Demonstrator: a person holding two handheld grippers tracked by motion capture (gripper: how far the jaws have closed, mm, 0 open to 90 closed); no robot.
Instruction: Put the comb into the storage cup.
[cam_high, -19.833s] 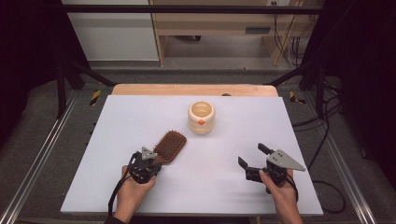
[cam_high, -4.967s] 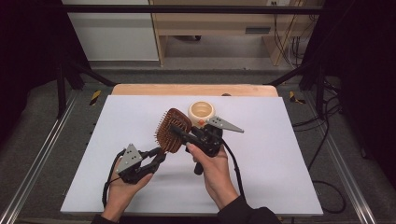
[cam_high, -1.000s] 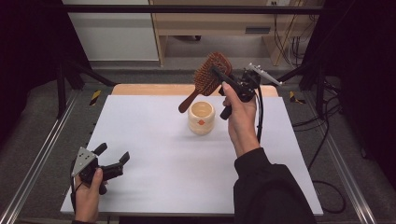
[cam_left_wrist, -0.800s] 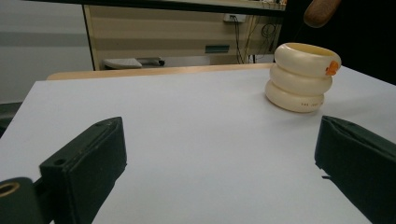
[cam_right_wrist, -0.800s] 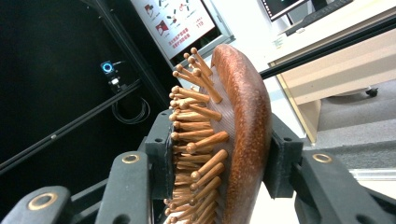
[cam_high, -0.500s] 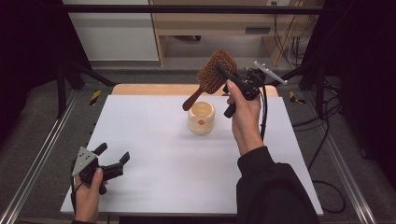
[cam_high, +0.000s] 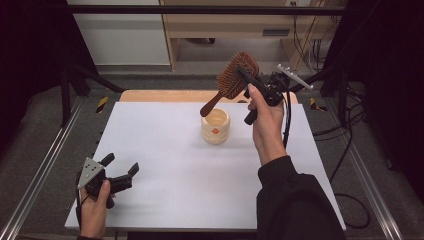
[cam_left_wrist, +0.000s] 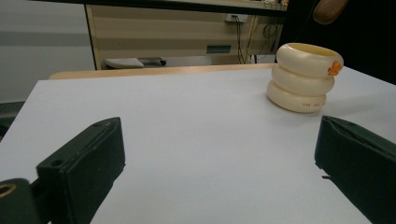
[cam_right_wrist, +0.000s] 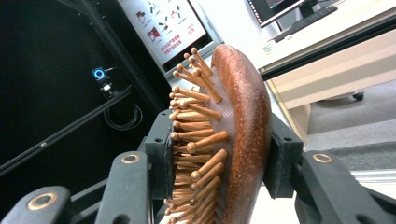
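We note the right hand-held gripper (cam_high: 246, 75) raised above the far part of the desk (cam_high: 170, 165), its jaws clamped on the head of the wooden hairbrush (cam_high: 235, 80). In the right gripper view one pad presses the bristle side and the other the smooth rounded back of the brush (cam_right_wrist: 233, 144). From the high view, the brush hangs tilted in the air, head up, handle sloping down to the left, its tip above and just left of the cream ringed cup (cam_high: 216, 126); we see no contact between them. The cup stands upright on the desk, seen also in the left gripper view (cam_left_wrist: 303, 77). The left hand-held gripper (cam_high: 125, 172) rests low at the near left corner of the desk, jaws apart, nothing between them, well apart from cup and brush
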